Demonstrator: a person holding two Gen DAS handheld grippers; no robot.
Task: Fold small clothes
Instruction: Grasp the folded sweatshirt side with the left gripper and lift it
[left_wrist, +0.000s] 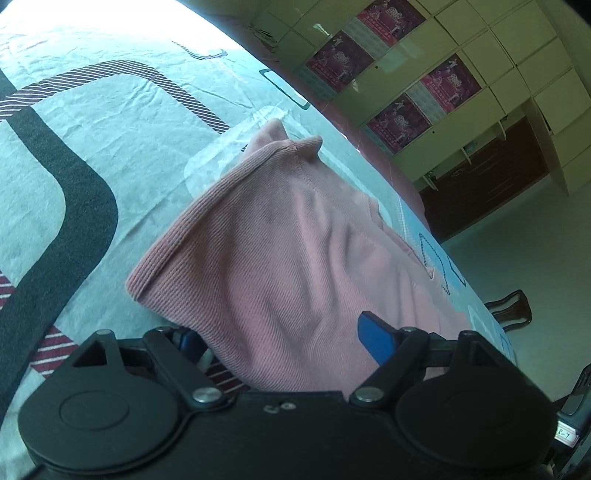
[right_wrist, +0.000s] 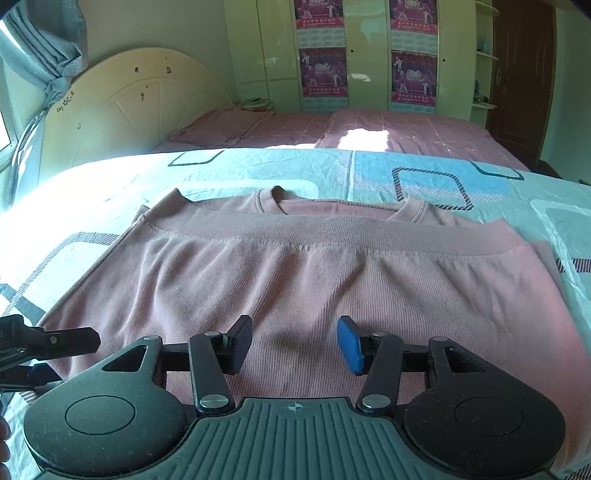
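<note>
The pink sweatshirt lies folded hem-to-collar on the bedsheet. Both the left gripper and right gripper are parted, clamping nothing. The fold should be smoothed flat and its edges squared before any further fold is attempted.

so the bed is doing all the carrying here. A pale blue-green sheet with dark rounded-rectangle outlines and striped bands covers the near part, and at 12 o'clock of the right wrist view there's a pink checked cover running back to the cream headboard at 10 o'clock. Lying straight on the sheet, dead centre, is a pink ribbed top, folded over, its hem band just short of the neckline.
</note>
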